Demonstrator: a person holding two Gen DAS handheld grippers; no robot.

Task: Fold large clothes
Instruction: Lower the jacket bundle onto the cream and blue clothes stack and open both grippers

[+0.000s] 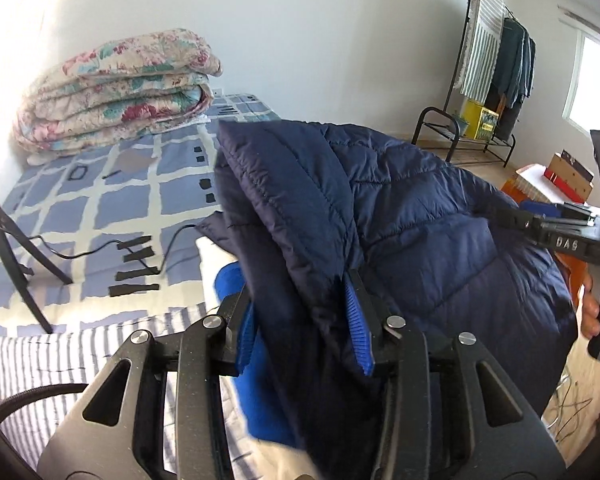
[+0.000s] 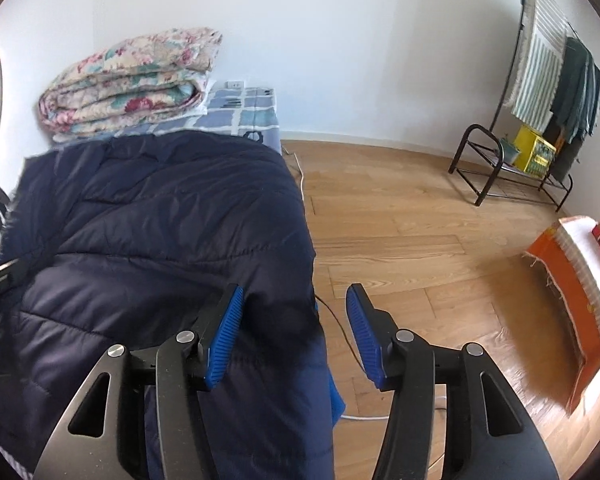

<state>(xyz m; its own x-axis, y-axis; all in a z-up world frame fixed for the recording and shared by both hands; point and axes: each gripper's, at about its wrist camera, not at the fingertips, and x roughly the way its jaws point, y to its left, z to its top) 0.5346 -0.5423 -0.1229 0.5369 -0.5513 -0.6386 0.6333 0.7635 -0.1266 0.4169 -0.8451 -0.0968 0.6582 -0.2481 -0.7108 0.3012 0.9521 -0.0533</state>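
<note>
The navy quilted puffer jacket (image 2: 148, 240) lies bunched on the bed (image 1: 100, 200), its padded, stitched panels reaching the mattress edge beside the open wooden floor (image 2: 420, 240). A fold of it passes between the jaws of the left claw (image 1: 300, 312); whether the blue ribbed pads press it cannot be told. The right claw (image 2: 296, 332) stands parted, its left pad beside the jacket's hem, nothing gripped. A folded floral quilt (image 1: 116, 88) sits at the bed's far end. A yellow box (image 2: 536, 152) rests on the black rack (image 2: 500, 172).
</note>
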